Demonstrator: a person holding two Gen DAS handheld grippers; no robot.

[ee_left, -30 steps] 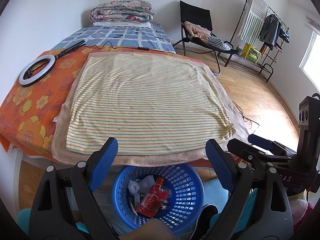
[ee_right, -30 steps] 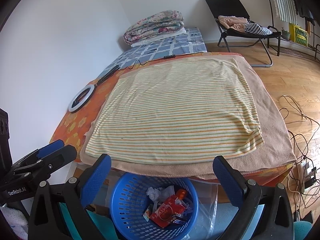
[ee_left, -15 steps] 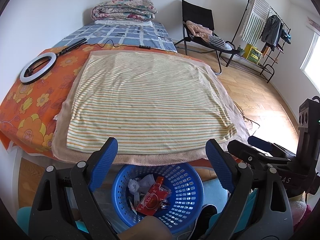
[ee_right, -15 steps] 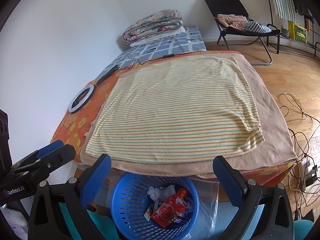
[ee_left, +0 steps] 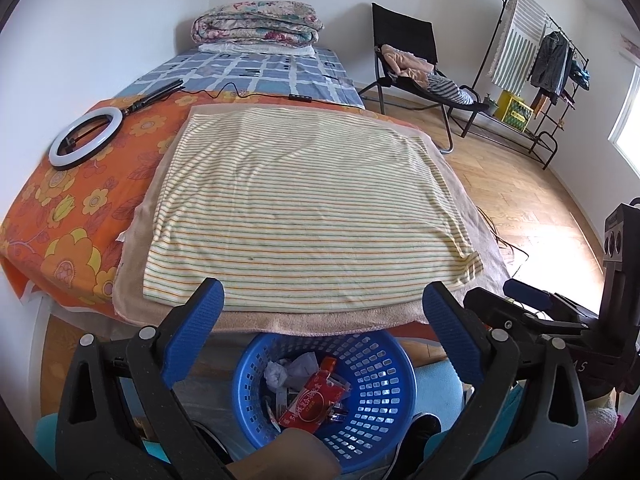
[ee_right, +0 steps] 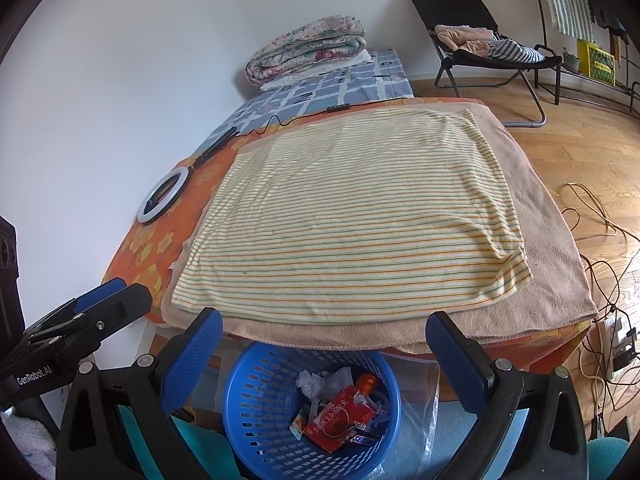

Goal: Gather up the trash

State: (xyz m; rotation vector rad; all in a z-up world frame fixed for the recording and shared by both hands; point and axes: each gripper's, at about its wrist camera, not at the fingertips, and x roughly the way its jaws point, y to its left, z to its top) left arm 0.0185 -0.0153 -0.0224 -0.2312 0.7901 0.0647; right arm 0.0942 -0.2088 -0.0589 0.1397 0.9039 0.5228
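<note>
My bed (ee_left: 248, 80) fills most of both views, a striped sheet (ee_left: 304, 208) lying smooth over a tan towel (ee_right: 552, 248), with no litter visible on it. Below its near edge stands the blue basket (ee_left: 384, 384), holding the trash (ee_right: 340, 412): a red packet, crumpled paper, small wrappers. My left gripper (ee_left: 320, 328) and right gripper (ee_right: 324, 344) hang above the basket, fingers spread wide and pinching nothing. By my reckoning the collecting is nearly or wholly done (the floor behind me is out of view); only a ring light (ee_left: 86, 136) sits off the sheet.
</note>
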